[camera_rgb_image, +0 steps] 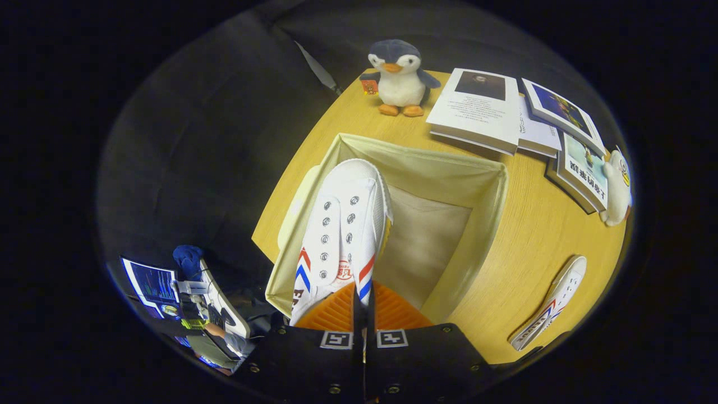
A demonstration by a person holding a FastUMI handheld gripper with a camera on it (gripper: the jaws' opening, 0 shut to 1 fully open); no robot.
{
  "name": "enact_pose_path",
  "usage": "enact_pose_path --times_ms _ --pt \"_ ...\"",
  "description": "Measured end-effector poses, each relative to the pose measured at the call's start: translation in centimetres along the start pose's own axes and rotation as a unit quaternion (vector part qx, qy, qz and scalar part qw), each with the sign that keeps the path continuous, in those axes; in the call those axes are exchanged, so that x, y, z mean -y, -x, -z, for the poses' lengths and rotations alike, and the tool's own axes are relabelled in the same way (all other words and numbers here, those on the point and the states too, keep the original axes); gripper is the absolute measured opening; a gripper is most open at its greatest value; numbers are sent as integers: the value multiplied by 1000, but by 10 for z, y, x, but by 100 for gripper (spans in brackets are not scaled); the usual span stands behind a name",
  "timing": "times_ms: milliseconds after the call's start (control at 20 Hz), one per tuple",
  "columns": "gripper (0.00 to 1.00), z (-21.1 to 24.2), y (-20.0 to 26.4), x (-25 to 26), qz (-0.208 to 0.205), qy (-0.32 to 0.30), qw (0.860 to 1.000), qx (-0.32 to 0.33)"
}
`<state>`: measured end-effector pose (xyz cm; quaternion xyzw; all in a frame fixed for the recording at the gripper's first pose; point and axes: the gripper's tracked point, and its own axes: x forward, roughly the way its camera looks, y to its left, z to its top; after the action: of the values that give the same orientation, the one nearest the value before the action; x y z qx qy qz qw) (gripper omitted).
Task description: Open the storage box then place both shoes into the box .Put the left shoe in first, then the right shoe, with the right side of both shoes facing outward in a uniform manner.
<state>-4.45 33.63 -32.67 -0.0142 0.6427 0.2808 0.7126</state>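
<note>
The step in hand reads as placing the first shoe: the gripper point(363, 306), at the bottom centre of the frame, has its fingers closed almost together on the heel end of a white canvas sneaker point(342, 235) with red and blue chevron stripes, and the sneaker hangs toe-forward over the left half of the open storage box point(496, 185) in the middle of the frame. The box is a pale fabric bin with its top open; its beige floor is bare, and whether the sneaker touches the near wall or the bottom cannot be told. The second sneaker point(552, 303) lies on its side on the wooden table point(533, 241) at the lower right of the frame, well apart from the box's right wall. Which foot each shoe belongs to is hard to judge from here. The next move likely calls for lowering the held sneaker along the left wall, turning it so its right side faces outward, then letting go and reaching to the lower right for the other shoe. A plush penguin point(399, 76) stands at the upper centre of the frame beyond the box, and a stack of books point(482, 106) lies at the upper right
</note>
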Motion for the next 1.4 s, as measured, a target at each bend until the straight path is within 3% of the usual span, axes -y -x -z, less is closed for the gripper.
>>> enact_pose_path --times_ms 50,150,200,300,850,1100,1400 --pt "2 -2 -3 1 -1 -6 1000 3" --pt "23 -5 -5 -3 -19 -29 999 6" --pt "55 -6 -3 2 -15 -31 999 7" --pt "90 -10 0 15 2 -23 1000 14" --pt "90 -2 65 56 -20 -78 995 57" --pt "90 9 90 112 -8 -130 988 89" --pt "90 49 104 192 43 -182 977 99"
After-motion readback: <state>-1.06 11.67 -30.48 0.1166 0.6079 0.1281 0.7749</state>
